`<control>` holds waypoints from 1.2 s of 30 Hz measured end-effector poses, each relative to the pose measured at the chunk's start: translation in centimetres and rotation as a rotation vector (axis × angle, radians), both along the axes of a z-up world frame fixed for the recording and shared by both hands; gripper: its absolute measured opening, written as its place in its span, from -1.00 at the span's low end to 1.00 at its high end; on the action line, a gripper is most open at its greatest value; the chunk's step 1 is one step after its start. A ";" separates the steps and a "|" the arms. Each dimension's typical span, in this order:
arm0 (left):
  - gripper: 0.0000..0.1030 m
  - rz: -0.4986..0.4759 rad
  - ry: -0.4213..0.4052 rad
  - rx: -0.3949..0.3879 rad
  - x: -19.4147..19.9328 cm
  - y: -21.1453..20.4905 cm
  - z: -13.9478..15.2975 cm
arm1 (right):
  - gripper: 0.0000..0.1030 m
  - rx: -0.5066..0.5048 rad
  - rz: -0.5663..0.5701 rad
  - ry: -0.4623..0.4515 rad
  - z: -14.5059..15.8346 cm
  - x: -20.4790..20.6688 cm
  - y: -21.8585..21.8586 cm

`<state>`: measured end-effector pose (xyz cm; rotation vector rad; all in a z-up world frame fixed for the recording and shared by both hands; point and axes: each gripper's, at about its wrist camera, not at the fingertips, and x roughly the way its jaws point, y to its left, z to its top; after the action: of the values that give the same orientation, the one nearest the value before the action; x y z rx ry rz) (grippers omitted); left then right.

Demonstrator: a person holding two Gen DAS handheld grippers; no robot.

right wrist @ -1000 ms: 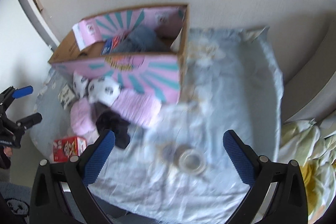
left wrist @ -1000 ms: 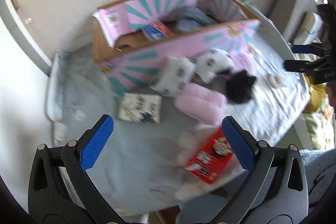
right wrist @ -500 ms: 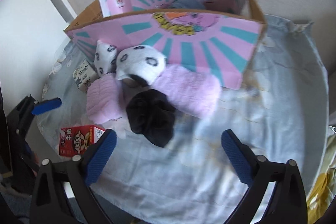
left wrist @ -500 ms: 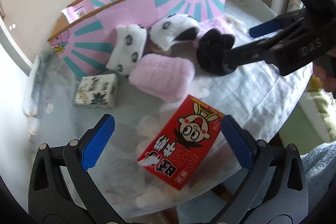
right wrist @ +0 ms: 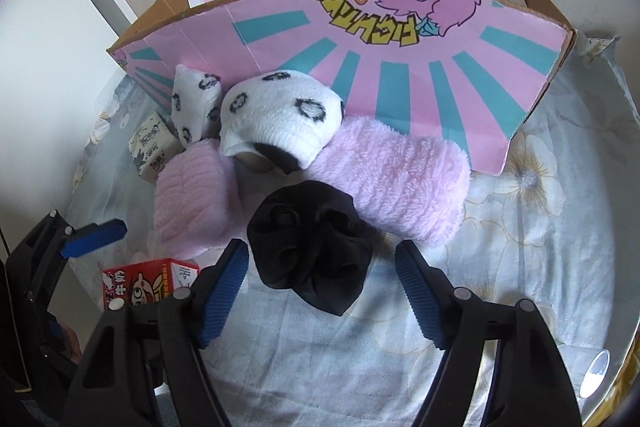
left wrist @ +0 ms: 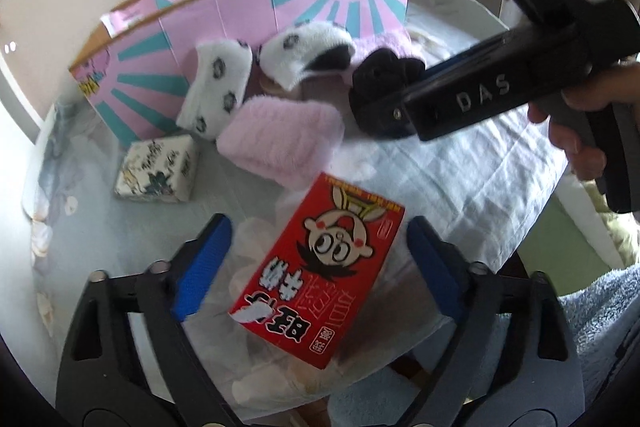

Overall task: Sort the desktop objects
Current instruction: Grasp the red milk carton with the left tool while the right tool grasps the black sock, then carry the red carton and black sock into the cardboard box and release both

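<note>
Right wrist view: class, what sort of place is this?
Probably a room at home: a table under a floral cloth, fluffy socks piled against a pink cardboard box, plain wall behind.

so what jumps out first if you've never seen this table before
The big pink cardboard box with teal rays stands open at the back of the cloth-covered table. Fluffy pink socks and white spotted socks are heaped against its front. Nearer, each gripper is closing around its own item: the left gripper around a bright red carton, the right gripper around a black bundle, pads not yet touching.
</note>
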<state>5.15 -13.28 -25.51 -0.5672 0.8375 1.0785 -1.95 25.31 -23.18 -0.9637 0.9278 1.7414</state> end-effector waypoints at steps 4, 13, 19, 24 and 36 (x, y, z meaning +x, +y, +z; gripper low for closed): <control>0.11 -0.010 -0.012 -0.010 -0.1 0.0 -0.5 | -0.13 0.003 0.014 -0.036 -0.2 -0.4 -0.1; -0.04 -0.035 -0.008 -0.006 -0.3 0.3 0.2 | -0.69 0.007 0.027 -0.028 0.5 -0.8 -1.1; -0.05 -0.025 -0.020 -0.007 -0.9 0.7 2.3 | -0.76 0.014 0.021 -0.002 2.0 -0.2 -2.3; -0.05 0.045 -0.088 -0.048 -2.4 1.9 4.4 | -0.77 0.023 0.000 0.023 3.8 1.2 -3.3; -0.05 0.109 -0.084 -0.029 -5.2 7.5 10.2 | -0.77 0.019 -0.024 0.033 6.9 4.1 -2.9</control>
<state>-0.02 -5.76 -15.32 -0.6848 0.7571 1.1356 2.17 22.43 -16.25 -0.9104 0.9386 1.7471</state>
